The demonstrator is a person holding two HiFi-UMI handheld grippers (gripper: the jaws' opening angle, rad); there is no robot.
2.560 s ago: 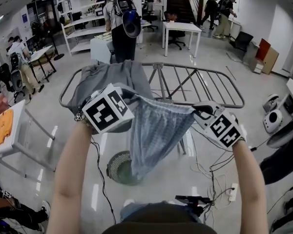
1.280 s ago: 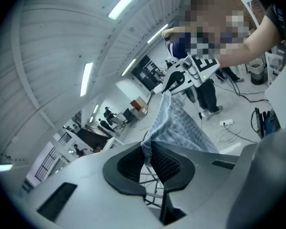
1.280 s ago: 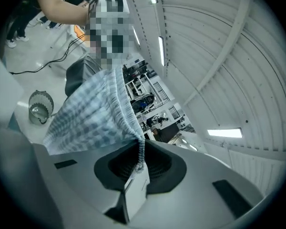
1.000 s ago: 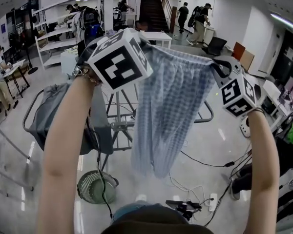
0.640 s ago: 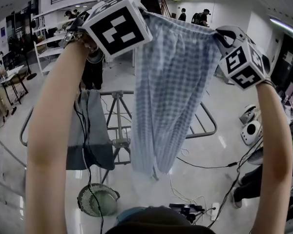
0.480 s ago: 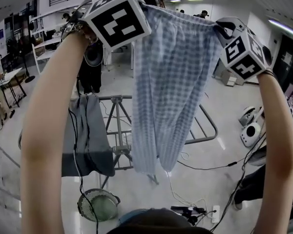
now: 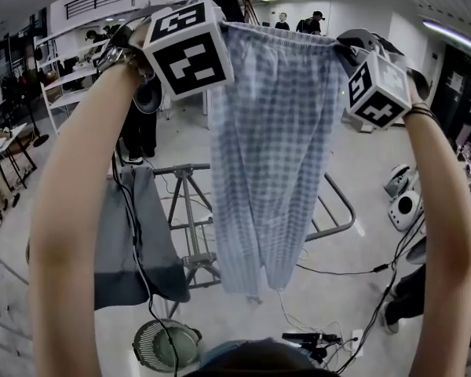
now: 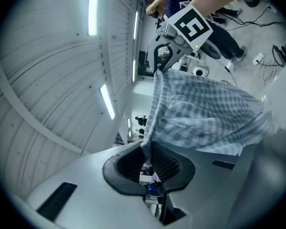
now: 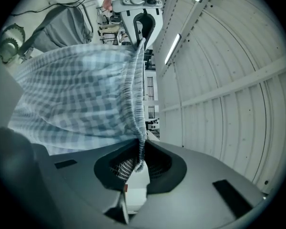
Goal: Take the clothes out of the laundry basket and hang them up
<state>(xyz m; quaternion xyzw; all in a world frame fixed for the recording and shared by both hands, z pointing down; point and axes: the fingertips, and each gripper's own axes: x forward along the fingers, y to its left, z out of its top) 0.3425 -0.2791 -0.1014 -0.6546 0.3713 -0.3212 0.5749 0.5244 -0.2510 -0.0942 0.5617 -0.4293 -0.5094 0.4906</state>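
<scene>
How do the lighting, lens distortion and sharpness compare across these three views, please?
Head view: heavy fisheye bends the grey metal drying rack; light is even, the blue-and-white checked cloth trousers sharp. Left gripper view: dark round vignette, the white ceiling strip light blown out. Right gripper view: same vignette, ceiling ribs bowed, gathered waistband crisp.

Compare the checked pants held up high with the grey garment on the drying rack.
The checked pants are patterned in pale blue and white; the grey garment is plain. The pants are stretched by the waistband between the left claw and right claw, both shut on it; the grey garment is draped over the drying rack, touched by neither. Both hang down loosely.
</scene>
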